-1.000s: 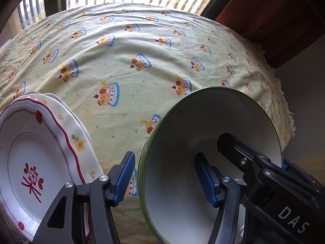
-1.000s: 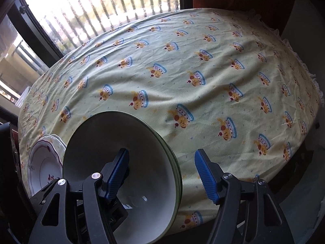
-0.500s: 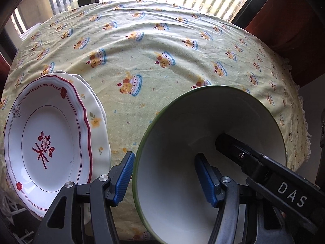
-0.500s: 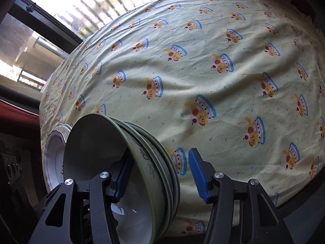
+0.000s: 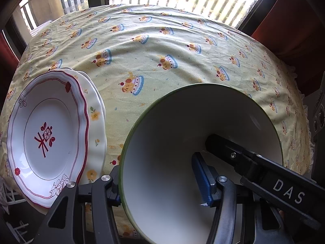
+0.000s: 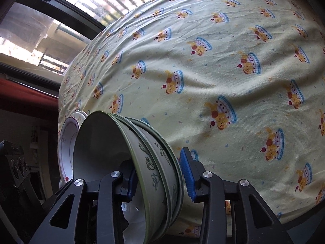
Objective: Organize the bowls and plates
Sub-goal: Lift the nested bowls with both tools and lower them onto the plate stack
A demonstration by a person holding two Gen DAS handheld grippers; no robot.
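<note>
Both grippers are on the bowls [image 6: 154, 174] at the near edge of the table: the left gripper [image 5: 160, 183] straddles the rim, one blue pad inside, one outside, though whether it pinches I cannot tell. The right gripper [image 6: 158, 174] is clamped across the nested rims, bowls tipped on their side. Just left, the plates [image 5: 48, 134] sit stacked on the tablecloth [image 5: 162, 46].
</note>
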